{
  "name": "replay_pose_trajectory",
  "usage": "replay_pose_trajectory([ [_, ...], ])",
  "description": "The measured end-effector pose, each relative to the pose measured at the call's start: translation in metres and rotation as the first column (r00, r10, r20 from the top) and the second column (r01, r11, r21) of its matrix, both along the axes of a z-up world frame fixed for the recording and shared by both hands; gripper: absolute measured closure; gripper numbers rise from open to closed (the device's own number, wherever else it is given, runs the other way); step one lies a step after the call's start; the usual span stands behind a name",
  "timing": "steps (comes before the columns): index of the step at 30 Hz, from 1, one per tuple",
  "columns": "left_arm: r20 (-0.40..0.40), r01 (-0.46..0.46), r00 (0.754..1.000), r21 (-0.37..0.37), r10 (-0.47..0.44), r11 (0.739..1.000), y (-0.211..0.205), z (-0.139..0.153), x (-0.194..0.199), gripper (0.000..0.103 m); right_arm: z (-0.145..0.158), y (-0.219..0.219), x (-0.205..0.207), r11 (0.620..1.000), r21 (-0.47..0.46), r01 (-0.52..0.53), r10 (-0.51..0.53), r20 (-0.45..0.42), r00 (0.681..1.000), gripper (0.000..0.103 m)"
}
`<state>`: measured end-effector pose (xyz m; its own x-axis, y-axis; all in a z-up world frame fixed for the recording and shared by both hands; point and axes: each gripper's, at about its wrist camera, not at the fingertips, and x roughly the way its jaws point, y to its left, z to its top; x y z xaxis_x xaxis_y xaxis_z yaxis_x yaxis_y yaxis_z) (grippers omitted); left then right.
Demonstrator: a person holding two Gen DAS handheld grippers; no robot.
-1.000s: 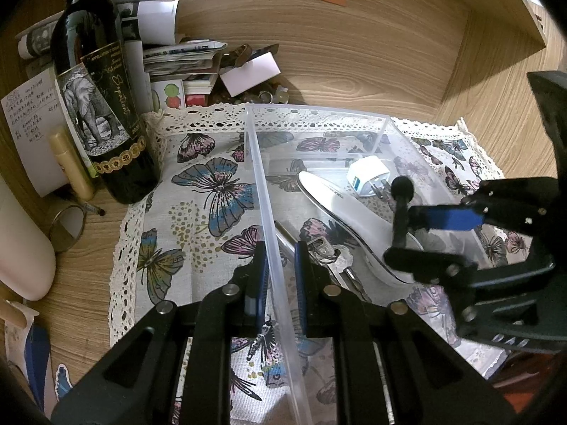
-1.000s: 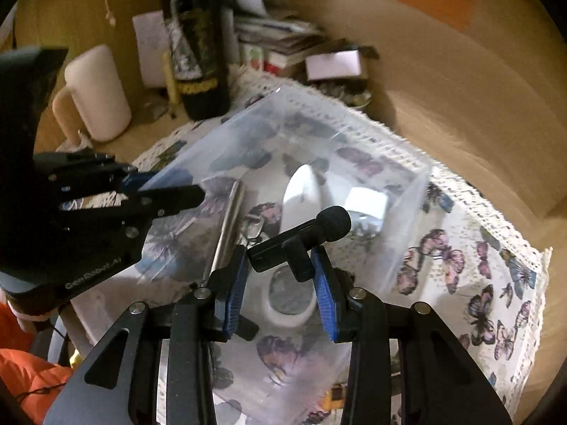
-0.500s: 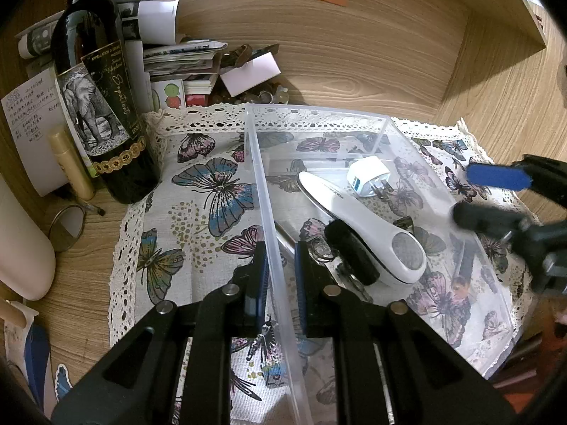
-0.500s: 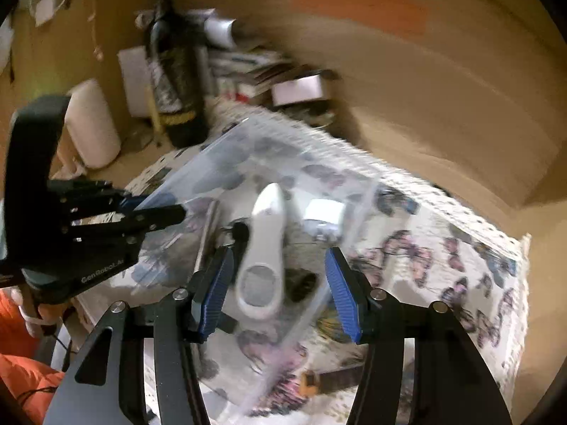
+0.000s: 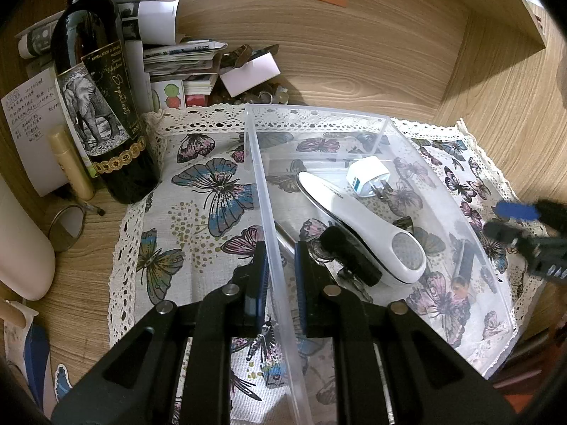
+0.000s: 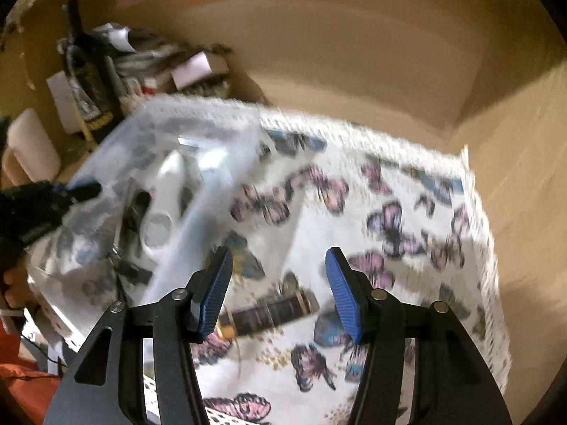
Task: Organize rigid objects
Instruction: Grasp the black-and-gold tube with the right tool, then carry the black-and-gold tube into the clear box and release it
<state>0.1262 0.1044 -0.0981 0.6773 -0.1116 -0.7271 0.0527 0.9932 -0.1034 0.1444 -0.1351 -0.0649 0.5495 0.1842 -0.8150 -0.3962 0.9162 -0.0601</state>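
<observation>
White cloth [image 5: 198,212] w/ butterflies; clear box [image 5: 443,191].

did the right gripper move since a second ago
Yes. In the left wrist view the right gripper has drawn back from over the clear box to beyond its right wall, jaws empty.

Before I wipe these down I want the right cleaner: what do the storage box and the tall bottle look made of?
The storage box looks like clear, slightly frosted rigid plastic: the butterfly cloth shows through its thin walls. The tall bottle appears to be dark glossy glass with a printed paper label, judging by its sharp highlights.
</observation>
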Motion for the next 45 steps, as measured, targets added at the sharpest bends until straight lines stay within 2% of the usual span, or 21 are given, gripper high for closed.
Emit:
replay_pose_trajectory([
  [8, 0.0, 0.0, 1.0, 0.0, 0.0, 1.0, 0.0, 0.0, 0.0, 0.09, -0.051, -0.012, 0.004, 0.997, 0.051, 0.06, -0.051, -0.169, 0.984, 0.052],
  [17, 0.0, 0.0, 1.0, -0.002, 0.0, 1.0, 0.0, 0.0, 0.0, 0.09, -0.061, -0.028, -0.001, 0.982, 0.144, 0.123, -0.091, -0.207, 0.974, 0.049],
  [21, 0.001, 0.001, 1.0, 0.001, -0.001, 1.0, 0.0, 0.0, 0.0, 0.09, -0.064, -0.019, 0.001, 0.984, 0.126, 0.125, -0.098, -0.201, 0.975, 0.049],
  [24, 0.001, 0.001, 1.0, 0.001, -0.001, 1.0, 0.0, 0.0, 0.0, 0.09, -0.066, -0.004, 0.0, 0.994, 0.044, 0.099, -0.092, -0.146, 0.985, 0.056],
  [26, 0.0, 0.001, 1.0, -0.001, -0.001, 1.0, 0.0, 0.0, 0.0, 0.09, -0.066, 0.003, 0.001, 0.998, 0.012, 0.069, -0.067, -0.118, 0.991, 0.076],
  [27, 0.0, 0.0, 1.0, -0.003, 0.0, 1.0, 0.0, 0.0, 0.0, 0.09, -0.065, 0.005, 0.001, 0.998, 0.009, 0.059, -0.058, -0.116, 0.992, 0.081],
  [34, 0.001, 0.001, 1.0, -0.004, -0.001, 1.0, 0.0, 0.001, 0.0, 0.09, -0.052, 0.007, 0.011, 0.998, -0.012, 0.056, -0.057, -0.075, 0.996, 0.082],
  [39, 0.0, 0.0, 1.0, -0.004, 0.0, 1.0, 0.0, 0.001, 0.0, 0.09, -0.013, 0.013, 0.015, 0.999, 0.036, 0.037, -0.038, 0.016, 0.999, 0.082],
  [45, 0.001, 0.0, 1.0, 0.001, 0.0, 1.0, -0.001, 0.001, 0.0, 0.09, 0.028, 0.038, 0.015, 0.993, 0.099, -0.062, 0.052, 0.105, 0.993, 0.082],
])
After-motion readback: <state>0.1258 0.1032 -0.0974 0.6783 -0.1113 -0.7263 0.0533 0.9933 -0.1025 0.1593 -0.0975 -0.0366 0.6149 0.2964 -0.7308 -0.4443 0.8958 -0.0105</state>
